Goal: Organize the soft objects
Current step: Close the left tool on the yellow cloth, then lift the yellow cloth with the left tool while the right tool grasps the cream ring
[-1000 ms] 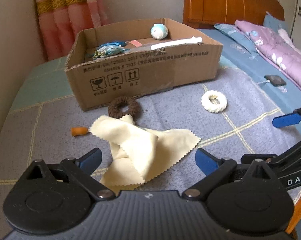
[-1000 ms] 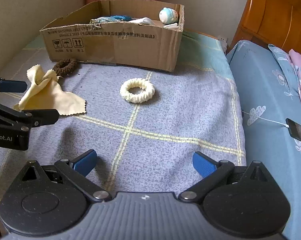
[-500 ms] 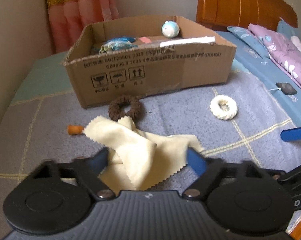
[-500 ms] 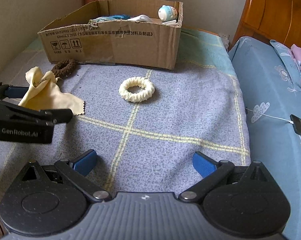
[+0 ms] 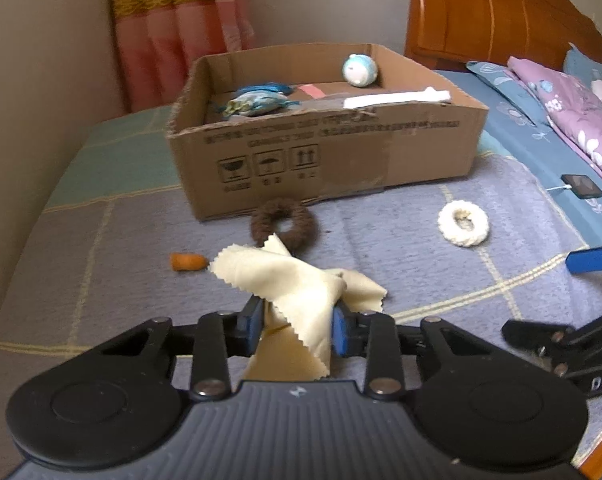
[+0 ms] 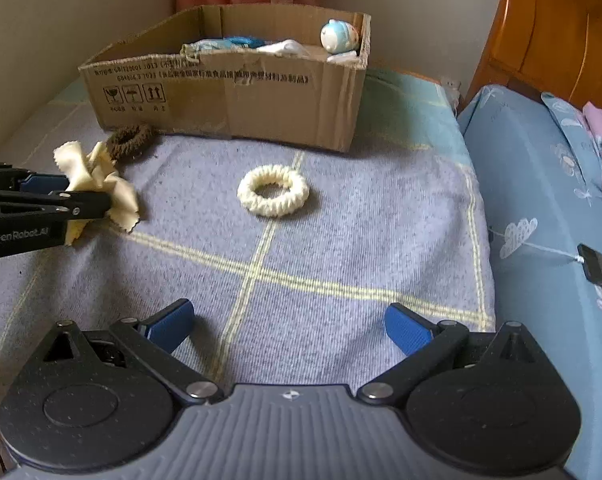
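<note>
Left gripper point(image 5: 299, 330) clamps bunched cloth point(image 5: 301, 280) between pads, likely for lift into box point(image 5: 325, 160) beyond fingertips. Right gripper point(image 6: 289, 326) spread, holding nothing; white ring point(image 6: 273, 196) ahead of fingers, probably next pick.

Left claw point(image 5: 299, 330) clamped tight; right claw point(image 6: 289, 326) spread wide.
</note>
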A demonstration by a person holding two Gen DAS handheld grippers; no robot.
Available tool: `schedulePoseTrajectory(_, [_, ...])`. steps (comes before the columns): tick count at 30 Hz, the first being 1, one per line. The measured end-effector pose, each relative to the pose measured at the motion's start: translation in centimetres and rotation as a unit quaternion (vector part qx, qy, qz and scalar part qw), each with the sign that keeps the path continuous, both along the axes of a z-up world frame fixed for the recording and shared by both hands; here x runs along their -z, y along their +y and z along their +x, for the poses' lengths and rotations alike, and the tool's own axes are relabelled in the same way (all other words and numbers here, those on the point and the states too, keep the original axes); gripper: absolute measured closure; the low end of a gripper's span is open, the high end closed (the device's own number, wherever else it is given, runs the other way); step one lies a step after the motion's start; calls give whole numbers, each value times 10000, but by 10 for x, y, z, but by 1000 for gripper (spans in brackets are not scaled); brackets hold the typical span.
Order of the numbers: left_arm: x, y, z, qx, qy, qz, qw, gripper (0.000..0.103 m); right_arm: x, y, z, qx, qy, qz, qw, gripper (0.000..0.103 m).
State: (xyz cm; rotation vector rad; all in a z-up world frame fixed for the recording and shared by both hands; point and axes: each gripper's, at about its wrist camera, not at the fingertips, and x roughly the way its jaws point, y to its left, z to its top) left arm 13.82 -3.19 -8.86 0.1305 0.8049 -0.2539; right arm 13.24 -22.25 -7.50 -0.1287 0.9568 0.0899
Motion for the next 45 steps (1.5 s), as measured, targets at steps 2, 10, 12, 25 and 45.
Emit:
schedulePoseTrajectory(2, [1,4,0,-22,32,-15,10000,70,0,0,1,-65,-89,-16,9999,3])
schedulePoseTrajectory(10, [3,6,1,-37,61,-79,9999,69,1,8,21,-408,-408,-102,9983,31])
schedulePoseTrajectory(12, [3,7,1,-39,69,-106,9999,69,1,9,27,-449,-426,-54,9981,33])
schedulePoseTrajectory(25, [7,12,4,-201,34,-93,9997,37,5,9,59,-573,-602,210,9963,53])
schedulePoseTrajectory(45, [-10,6,0,253,-26,-86,9996,81,-3,9,44,-696,-682,158,9951,66])
